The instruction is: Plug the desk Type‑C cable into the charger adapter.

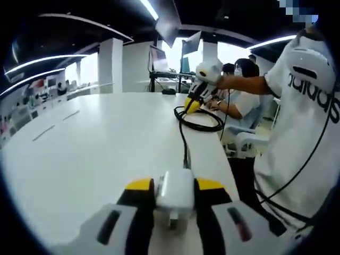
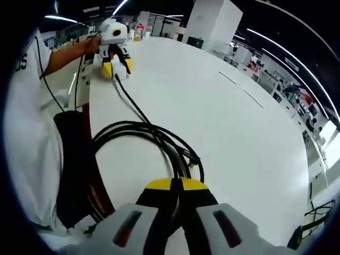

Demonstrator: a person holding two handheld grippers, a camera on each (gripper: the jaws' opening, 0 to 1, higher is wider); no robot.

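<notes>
A white charger adapter [image 1: 174, 197] is clamped between the yellow-tipped jaws of my left gripper [image 1: 174, 186], low over the white table [image 1: 90, 149]. A black Type-C cable [image 1: 184, 142] runs from the adapter's far face to a loose coil [image 1: 202, 121]. My right gripper [image 1: 193, 102] is at that coil, held by a person's hand. In the right gripper view my right gripper [image 2: 178, 186] is shut on the black cable coil [image 2: 143, 133]. From there the cable leads across the table [image 2: 228, 122] to my left gripper [image 2: 116, 65] at the far end.
A person in a white shirt [image 1: 303, 122] stands at the table's right edge. Seated people [image 1: 241, 69] and monitors [image 1: 159, 57] are beyond the far end. A white chair [image 1: 247, 141] is beside the table. A dark object [image 2: 71, 170] hangs at the table edge.
</notes>
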